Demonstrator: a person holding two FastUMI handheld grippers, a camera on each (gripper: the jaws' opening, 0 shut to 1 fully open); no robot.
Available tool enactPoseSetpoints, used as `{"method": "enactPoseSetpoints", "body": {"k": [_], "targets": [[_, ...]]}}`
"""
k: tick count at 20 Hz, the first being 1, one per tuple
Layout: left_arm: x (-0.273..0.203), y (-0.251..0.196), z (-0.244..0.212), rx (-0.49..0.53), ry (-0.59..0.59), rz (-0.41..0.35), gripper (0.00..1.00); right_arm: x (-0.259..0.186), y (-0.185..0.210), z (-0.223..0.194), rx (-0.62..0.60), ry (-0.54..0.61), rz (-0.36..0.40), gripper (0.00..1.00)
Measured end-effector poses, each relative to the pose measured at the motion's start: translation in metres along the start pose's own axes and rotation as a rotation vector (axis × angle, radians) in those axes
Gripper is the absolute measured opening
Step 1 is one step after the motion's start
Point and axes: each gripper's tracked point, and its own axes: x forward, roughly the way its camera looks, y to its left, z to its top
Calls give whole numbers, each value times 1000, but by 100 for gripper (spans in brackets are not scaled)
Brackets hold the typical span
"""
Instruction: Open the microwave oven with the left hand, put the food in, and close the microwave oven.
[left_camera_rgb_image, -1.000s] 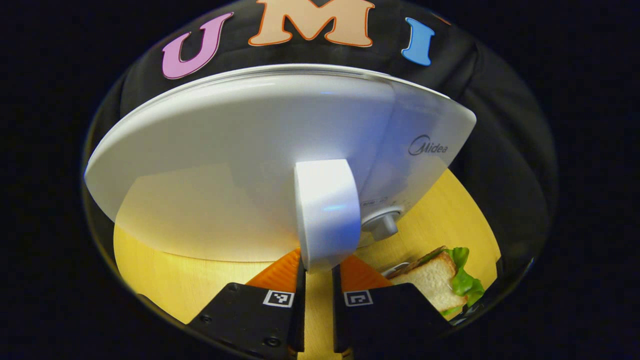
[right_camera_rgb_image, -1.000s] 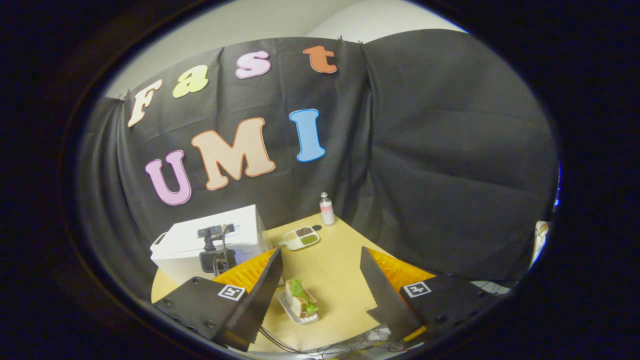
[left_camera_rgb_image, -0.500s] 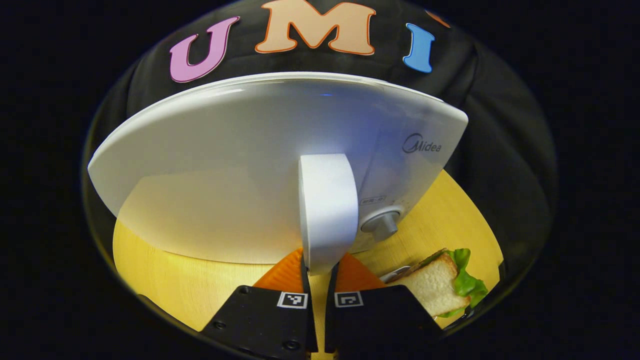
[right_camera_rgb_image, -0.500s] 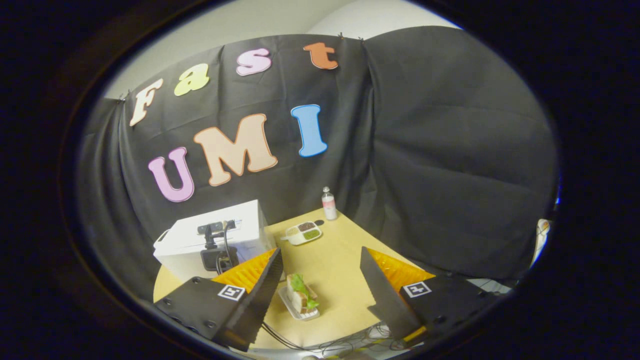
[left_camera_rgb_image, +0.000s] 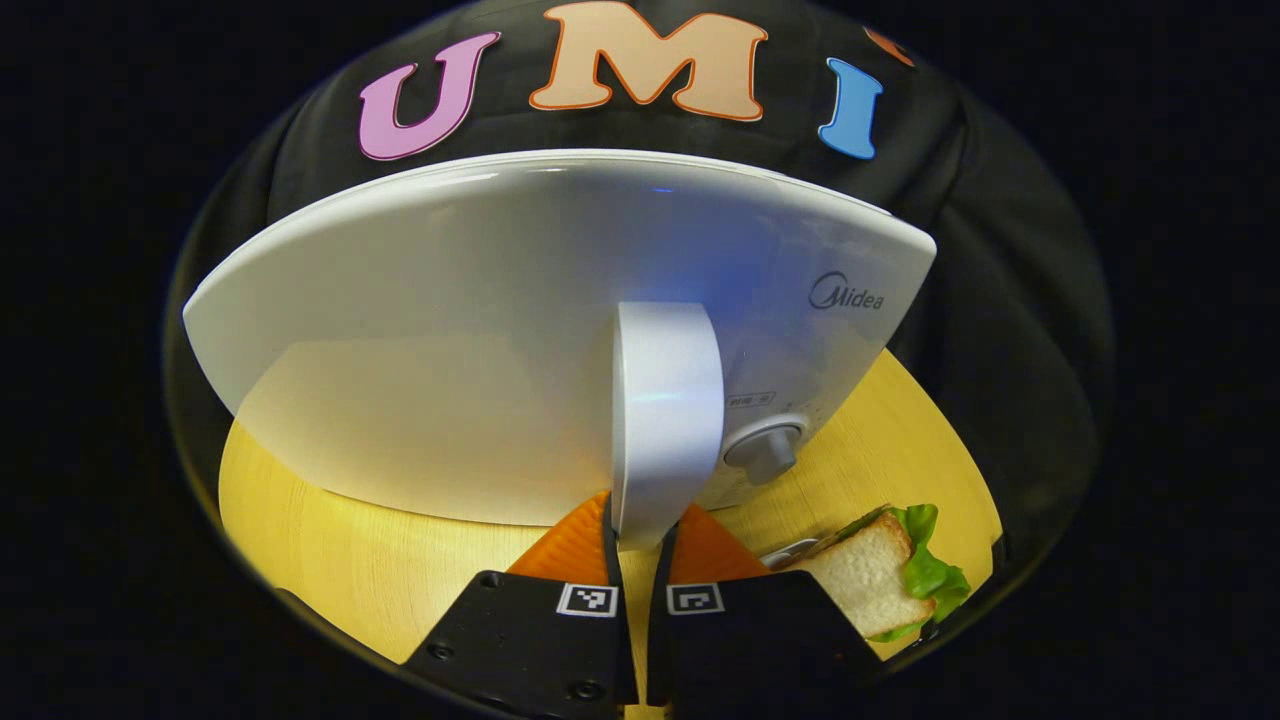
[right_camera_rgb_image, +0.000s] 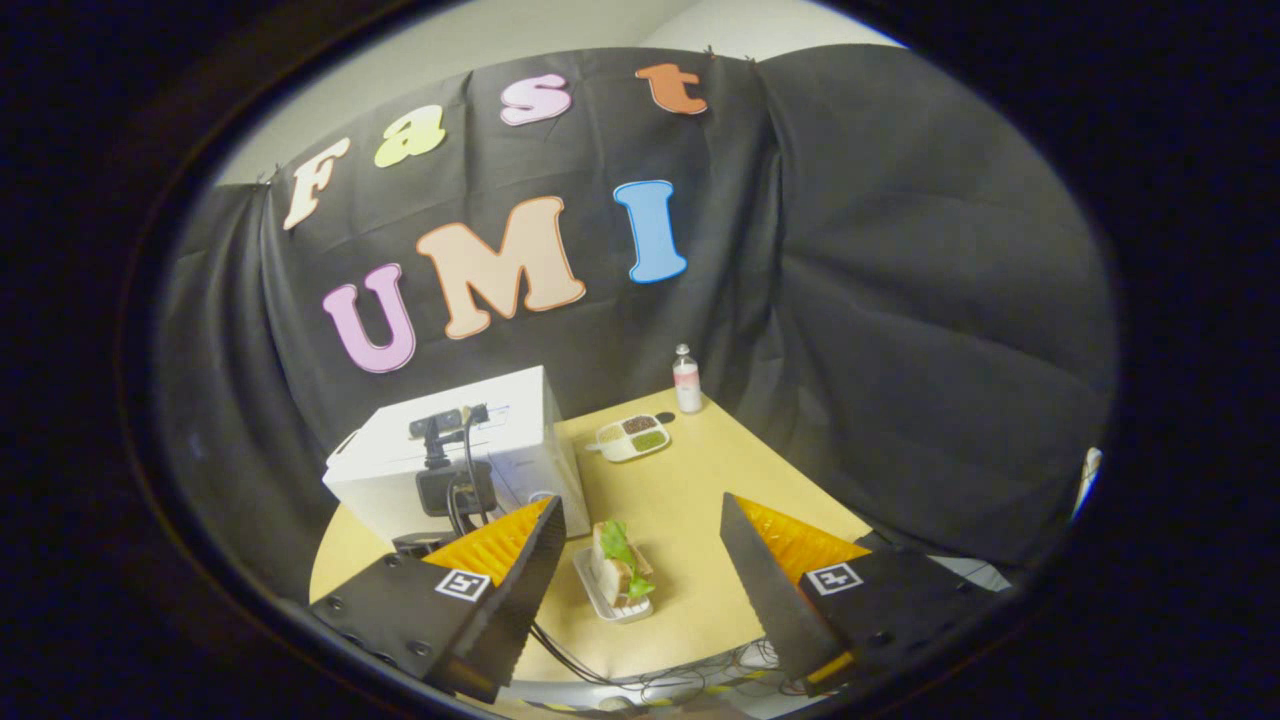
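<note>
Grip is taken on the microwave oven (left_camera_rgb_image: 520, 330) handle (left_camera_rgb_image: 665, 420) by the left gripper (left_camera_rgb_image: 637, 535), both fingers pinched on its lower end, so that the door can be pulled open. The sandwich (left_camera_rgb_image: 885, 575) is kept at four o'clock on the table (left_camera_rgb_image: 330, 560), clear of the door's swing. The right gripper (right_camera_rgb_image: 640, 590) is held spread wide above the sandwich, apparently ready for pickup.

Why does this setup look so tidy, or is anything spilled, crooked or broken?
Nothing stands out. The microwave sits square on the table with its door shut, the left gripper closed on the door handle. The sandwich lies intact in its tray, and the bottle stands upright.
</note>
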Motion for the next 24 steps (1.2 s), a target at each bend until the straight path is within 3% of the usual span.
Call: {"method": "enactPoseSetpoints", "body": {"k": [5,6,7,9,15,21,24], "targets": [[-12,0,-14,-36,36,4,4,10,-2,-3,-43,13,16,98],[-21,0,-19,-27,13,1,3,13,-1,-3,-39,17,25,98],[-30,1,-23,5,-12,-9,2,16,-1,-4,-37,27,31,92],[-49,4,-42,28,-8,-29,2,23,-2,-6,-39,41,43,92],[-81,16,-68,44,-1,-28,11,38,4,-17,-68,75,102,92],[-109,38,-93,-131,23,-17,37,44,15,-30,-99,110,171,92],[-125,56,-104,-148,15,5,66,47,18,-40,-116,132,192,92]]}}
